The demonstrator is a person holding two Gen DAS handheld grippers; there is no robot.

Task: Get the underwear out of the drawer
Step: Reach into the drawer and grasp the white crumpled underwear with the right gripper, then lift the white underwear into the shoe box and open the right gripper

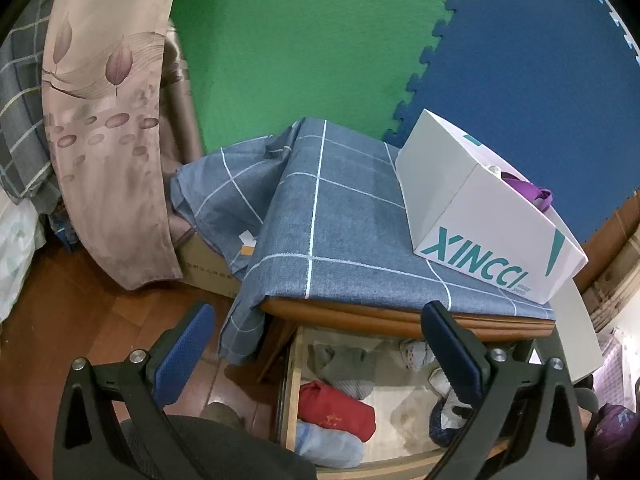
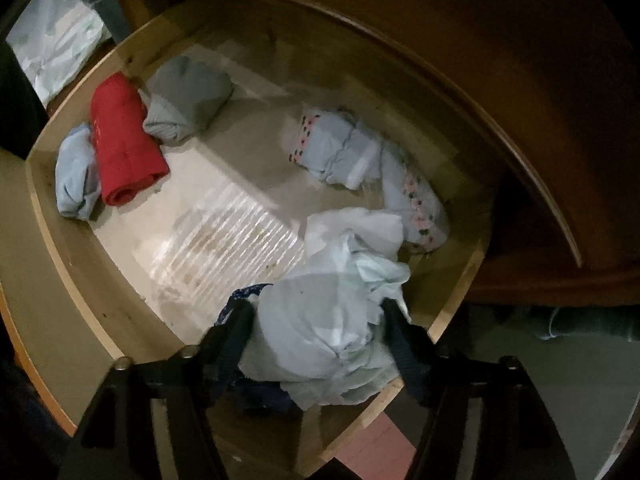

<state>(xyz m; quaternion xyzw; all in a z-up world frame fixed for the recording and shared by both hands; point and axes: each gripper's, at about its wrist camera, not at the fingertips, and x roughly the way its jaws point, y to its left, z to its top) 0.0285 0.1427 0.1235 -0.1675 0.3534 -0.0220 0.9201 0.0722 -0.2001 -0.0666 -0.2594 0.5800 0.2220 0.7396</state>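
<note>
The wooden drawer stands pulled out, with rolled underwear inside. My right gripper points down into its near right corner, both fingers pressed against a crumpled pale blue underwear bundle. A dark blue patterned piece lies under that bundle. On the drawer's left side are a red roll, a grey bundle and a light blue roll. Two flower-trimmed pieces lie near the back right. My left gripper hangs open above the drawer front, holding nothing.
A white XINCCI shoebox sits on a blue checked cloth draped over the cabinet top. A beige leaf-print curtain and a cardboard box stand at the left on the wooden floor. Green and blue foam mats cover the wall.
</note>
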